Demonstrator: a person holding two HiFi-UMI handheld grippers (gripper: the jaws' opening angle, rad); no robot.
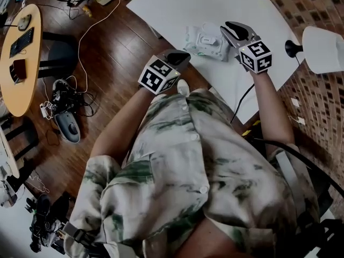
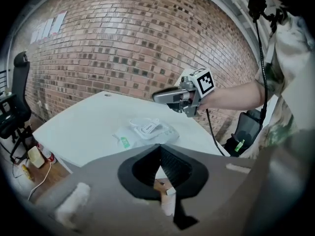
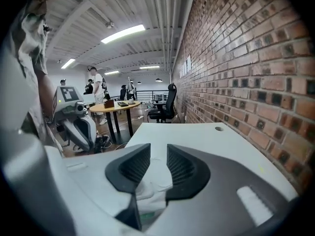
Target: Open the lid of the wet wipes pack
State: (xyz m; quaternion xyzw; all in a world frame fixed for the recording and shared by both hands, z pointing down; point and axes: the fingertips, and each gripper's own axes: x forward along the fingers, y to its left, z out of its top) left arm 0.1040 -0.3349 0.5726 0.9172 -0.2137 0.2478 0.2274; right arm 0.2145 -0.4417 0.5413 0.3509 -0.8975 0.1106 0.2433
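The wet wipes pack lies on the white table, near its front edge. Its white lid with an "OPEN" label faces up. My right gripper hovers just right of and above the pack, open, with nothing between its jaws. Through that gap the pack shows below. My left gripper hangs in front of the table edge, short of the pack; its jaws meet at the tips and hold nothing. The right gripper also shows in the left gripper view, above the pack.
A white lamp stands at the table's right end by the brick wall. Left of the table is wooden floor with cables and a round wooden desk. An office chair and people stand farther back.
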